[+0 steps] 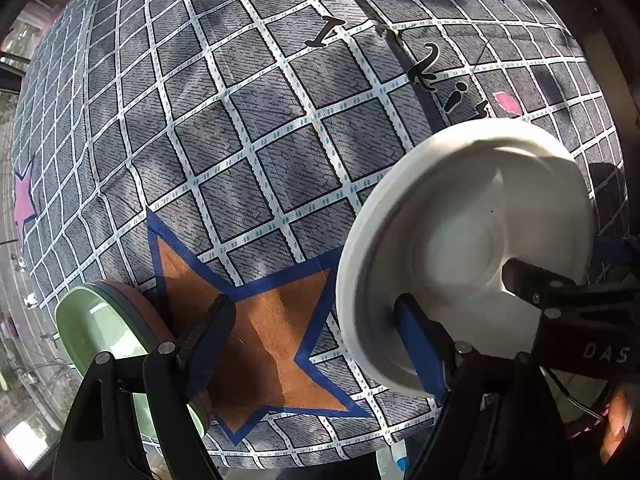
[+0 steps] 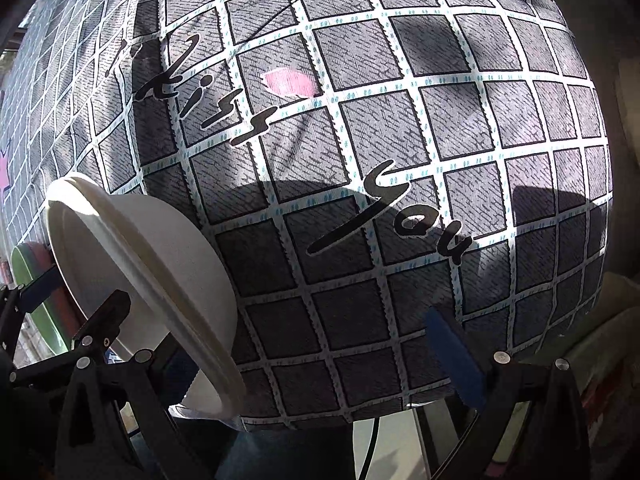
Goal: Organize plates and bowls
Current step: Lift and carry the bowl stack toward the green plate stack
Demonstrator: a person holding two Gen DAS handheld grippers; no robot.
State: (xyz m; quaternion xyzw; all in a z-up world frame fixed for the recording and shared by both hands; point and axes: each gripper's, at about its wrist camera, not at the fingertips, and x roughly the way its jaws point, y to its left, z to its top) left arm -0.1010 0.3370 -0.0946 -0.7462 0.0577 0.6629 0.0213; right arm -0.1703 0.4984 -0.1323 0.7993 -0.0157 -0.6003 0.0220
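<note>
In the left wrist view, my left gripper (image 1: pixel 312 320) is wide open above the checked cloth. A green and pink plate (image 1: pixel 100 336) leans on edge by its left finger (image 1: pixel 208 332); a white bowl (image 1: pixel 464 248), tilted on its side, rests against its right blue-padded finger (image 1: pixel 420 340). The black jaw of my right gripper reaches into the bowl from the right. In the right wrist view, my right gripper (image 2: pixel 280 328) is wide open; the white bowl (image 2: pixel 160 280) leans beside its left finger (image 2: pixel 104 316). The green plate (image 2: pixel 28 280) shows behind the bowl.
A grey cloth with a white grid (image 1: pixel 256 128), coloured stars and the words "kiss you" (image 2: pixel 248 120) covers the table. An orange star with a blue border (image 1: pixel 256 320) lies between my left fingers. The table's near edge (image 2: pixel 360 420) runs just below my right gripper.
</note>
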